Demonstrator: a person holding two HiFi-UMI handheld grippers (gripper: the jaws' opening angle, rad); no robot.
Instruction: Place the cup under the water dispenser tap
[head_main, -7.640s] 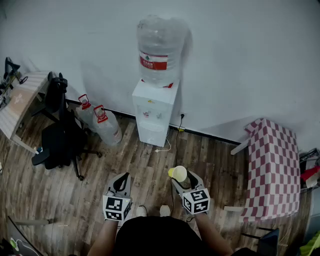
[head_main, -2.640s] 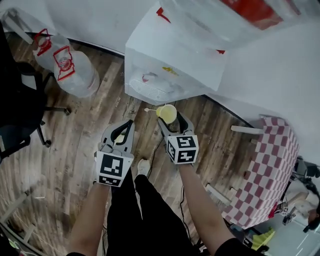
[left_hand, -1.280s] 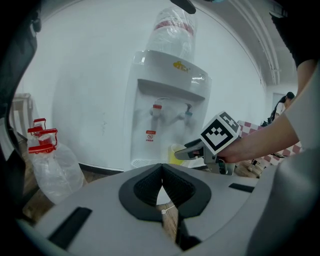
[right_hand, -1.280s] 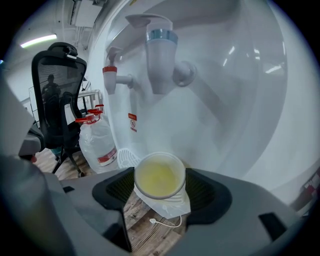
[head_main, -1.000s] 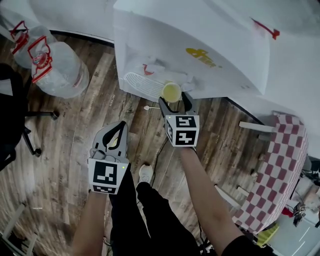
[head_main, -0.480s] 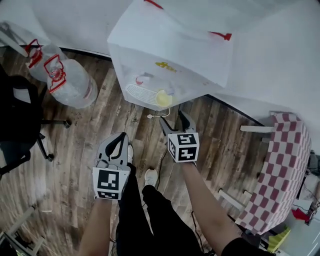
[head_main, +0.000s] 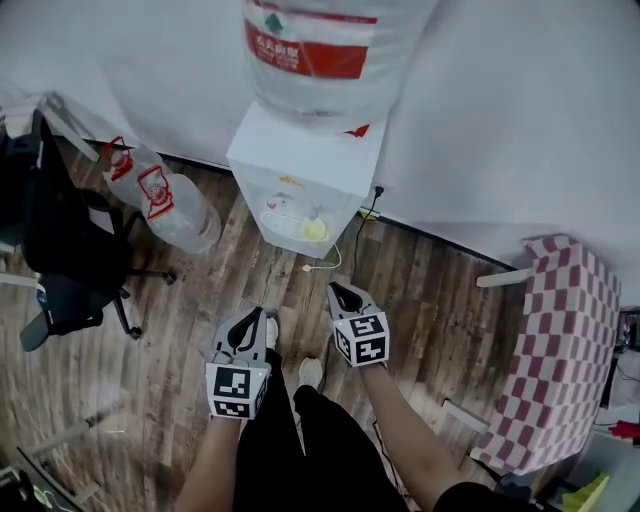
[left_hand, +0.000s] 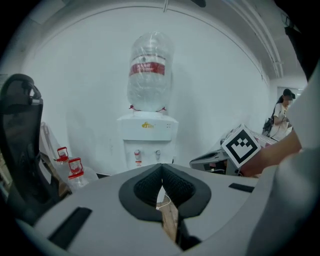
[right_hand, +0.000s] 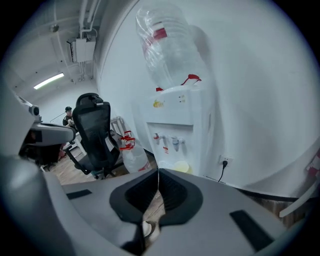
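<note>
Water dispenser (head_main: 300, 165) stands against the wall, water bottle (head_main: 315, 50) upended on top. Cup (head_main: 314, 229) sits in the dispenser's recess, under the taps. Two spare bottles (head_main: 180, 215) on the floor (head_main: 200, 300) just left of the dispenser, office chair (head_main: 60, 250) further left. Wall socket (head_main: 378, 190) just right of the dispenser. Cloth-covered table (head_main: 560, 350) well off to the right. Left gripper (head_main: 247, 325) and right gripper (head_main: 343, 296) side by side in front of the dispenser, well apart from it.

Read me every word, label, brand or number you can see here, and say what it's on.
Nothing here can be quoted; every text is unreadable.
Red label on the big bottle: white print, too blurred to read.
Yellow logo on the dispenser: too small to read.
Red labels on the spare bottles: too small to read.
</note>
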